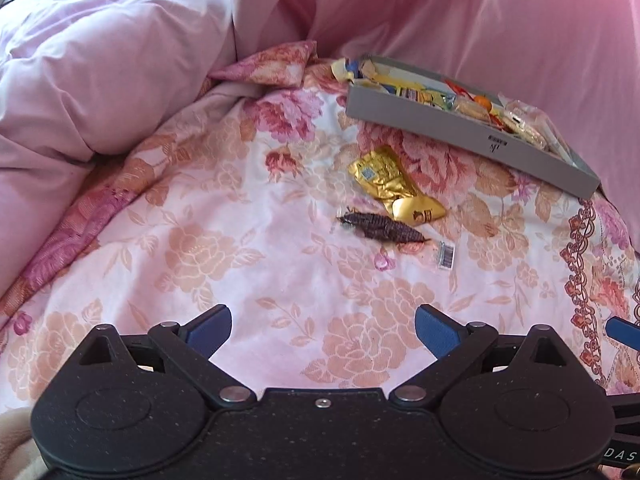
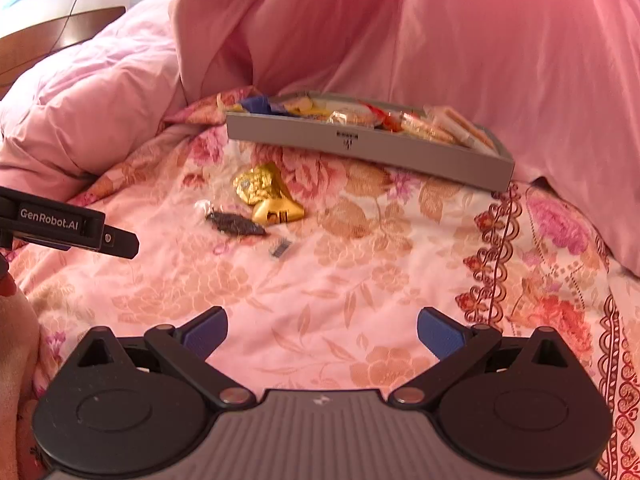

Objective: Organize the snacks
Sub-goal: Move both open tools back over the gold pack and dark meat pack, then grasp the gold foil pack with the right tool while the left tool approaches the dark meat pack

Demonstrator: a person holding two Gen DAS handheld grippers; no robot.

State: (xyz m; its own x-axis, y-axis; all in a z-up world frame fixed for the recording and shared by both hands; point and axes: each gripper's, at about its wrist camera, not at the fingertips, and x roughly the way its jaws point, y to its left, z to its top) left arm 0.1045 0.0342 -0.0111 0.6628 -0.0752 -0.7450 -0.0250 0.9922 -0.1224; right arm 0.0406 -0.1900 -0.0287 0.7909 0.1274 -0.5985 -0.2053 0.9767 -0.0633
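Note:
A grey box [image 1: 472, 136] [image 2: 360, 144] full of wrapped snacks sits at the back of a floral bedspread. In front of it lie a gold foil packet [image 1: 394, 186] [image 2: 266, 194] and a dark snack in a clear wrapper [image 1: 384, 226] [image 2: 236, 224]; the wrapper's barcode end [image 1: 446, 256] [image 2: 282, 248] points toward me. My left gripper [image 1: 323, 330] is open and empty, well short of both snacks. My right gripper [image 2: 322, 330] is also open and empty, nearer than the snacks and to their right.
Pink quilts [image 1: 100, 72] [image 2: 480, 40] are heaped at the left and behind the box. The bedspread [image 1: 240, 264] [image 2: 380, 264] lies flat in front of the snacks. In the right wrist view the left gripper's body [image 2: 60, 224] juts in from the left edge.

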